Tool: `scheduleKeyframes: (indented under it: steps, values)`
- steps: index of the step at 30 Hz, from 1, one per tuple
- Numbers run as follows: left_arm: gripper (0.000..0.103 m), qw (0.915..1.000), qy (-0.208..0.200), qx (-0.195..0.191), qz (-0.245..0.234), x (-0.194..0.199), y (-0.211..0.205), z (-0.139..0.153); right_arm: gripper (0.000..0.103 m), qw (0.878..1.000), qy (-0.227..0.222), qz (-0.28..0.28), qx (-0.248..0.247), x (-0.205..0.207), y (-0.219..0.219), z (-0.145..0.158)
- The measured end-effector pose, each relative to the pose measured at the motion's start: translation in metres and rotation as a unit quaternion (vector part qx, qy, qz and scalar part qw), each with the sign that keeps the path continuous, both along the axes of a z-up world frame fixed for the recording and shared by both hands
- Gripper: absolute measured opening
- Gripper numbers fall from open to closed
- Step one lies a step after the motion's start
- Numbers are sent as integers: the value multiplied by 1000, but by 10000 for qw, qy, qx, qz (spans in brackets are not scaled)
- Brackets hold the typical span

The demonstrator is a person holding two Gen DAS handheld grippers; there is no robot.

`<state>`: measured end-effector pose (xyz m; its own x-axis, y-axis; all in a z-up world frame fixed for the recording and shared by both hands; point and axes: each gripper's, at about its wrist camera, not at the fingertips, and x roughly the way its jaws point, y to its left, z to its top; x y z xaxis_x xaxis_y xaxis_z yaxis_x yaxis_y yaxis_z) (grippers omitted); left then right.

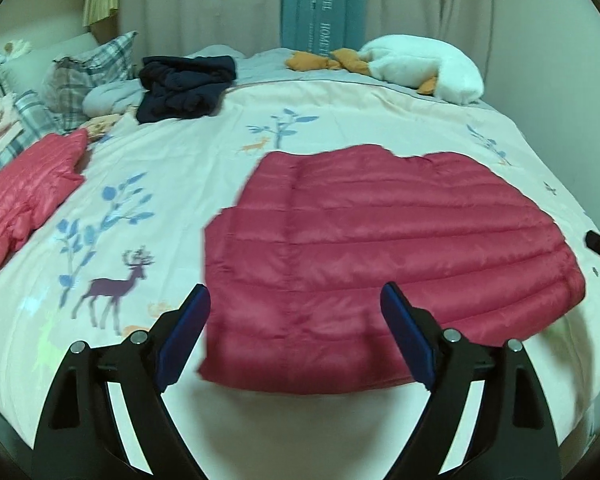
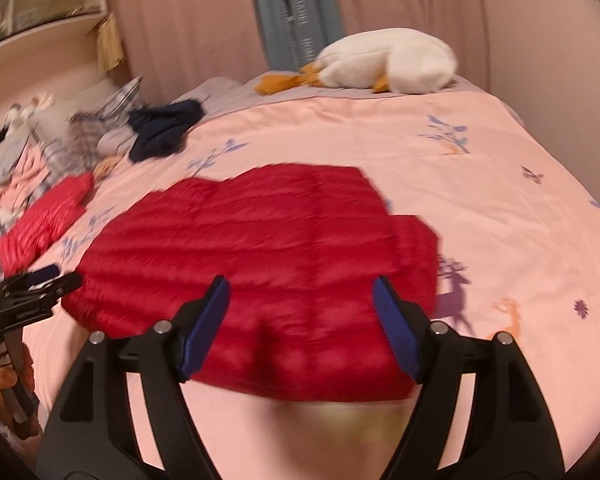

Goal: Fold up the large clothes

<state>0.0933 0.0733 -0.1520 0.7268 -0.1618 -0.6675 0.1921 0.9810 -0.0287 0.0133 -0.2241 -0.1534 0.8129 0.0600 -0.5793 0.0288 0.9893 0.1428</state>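
Hovering over the bed, your left gripper spreads its jaws wide, holding nothing, above the near hem of the red puffer jacket. Your right gripper, jaws likewise apart and holding nothing, frames the same folded jacket just ahead.

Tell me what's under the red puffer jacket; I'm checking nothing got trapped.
The red puffer jacket lies flat on the deer-print duvet. Anything beneath it is covered and cannot be seen.
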Motion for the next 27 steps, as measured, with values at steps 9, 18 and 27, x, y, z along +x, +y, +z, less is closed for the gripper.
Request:
scheduleKeyframes:
  steps: [9, 18, 27]
  values:
    - [87, 9982, 423, 308, -279, 11, -46, -29, 78, 9957, 743, 79, -543, 32, 35, -43]
    - [90, 9965, 745, 183, -328, 15, -45, -41, 78, 9964, 645, 63, -553, 23, 32, -39]
    - [90, 9966, 690, 279, -340, 10, -41, -45, 79, 9961, 788, -60, -397, 21, 18, -46]
